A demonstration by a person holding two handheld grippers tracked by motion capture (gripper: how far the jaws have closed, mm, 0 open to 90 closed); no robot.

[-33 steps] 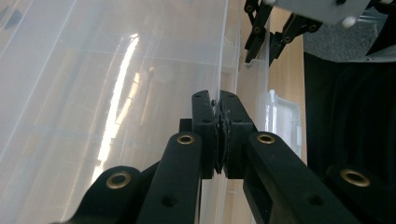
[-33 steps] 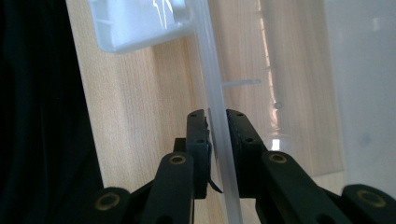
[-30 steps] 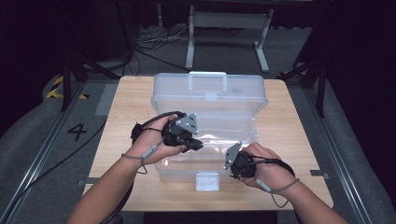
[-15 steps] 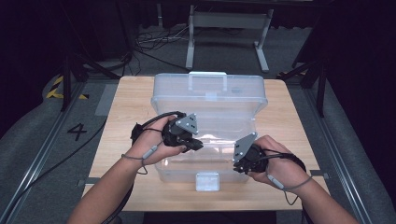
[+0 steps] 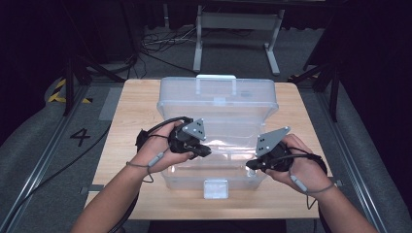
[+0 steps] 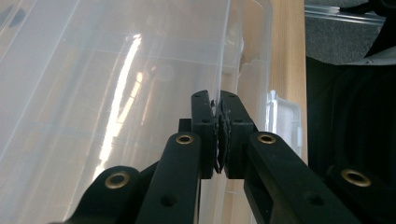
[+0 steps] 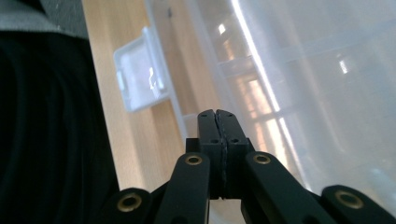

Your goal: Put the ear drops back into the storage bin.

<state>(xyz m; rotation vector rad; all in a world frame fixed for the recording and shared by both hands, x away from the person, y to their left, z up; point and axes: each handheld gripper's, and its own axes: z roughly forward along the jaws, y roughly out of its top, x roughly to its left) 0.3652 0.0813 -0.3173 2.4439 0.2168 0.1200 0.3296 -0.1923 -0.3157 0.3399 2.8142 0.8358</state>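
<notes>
Reaching in from the near edge, both forearms flank a clear plastic bin lying mid-worktop. The left hand-held gripper pinches the bin's lid edge; the right hand-held gripper, tilted leftward, has just been closing and is clenched empty.

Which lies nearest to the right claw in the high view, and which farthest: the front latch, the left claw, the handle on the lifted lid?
1. Front latch: at the near edge, just left of the right claw.
2. Left claw: farther left, at the lid's edge.
3. Handle: at the far side, on the lid's top.
</notes>
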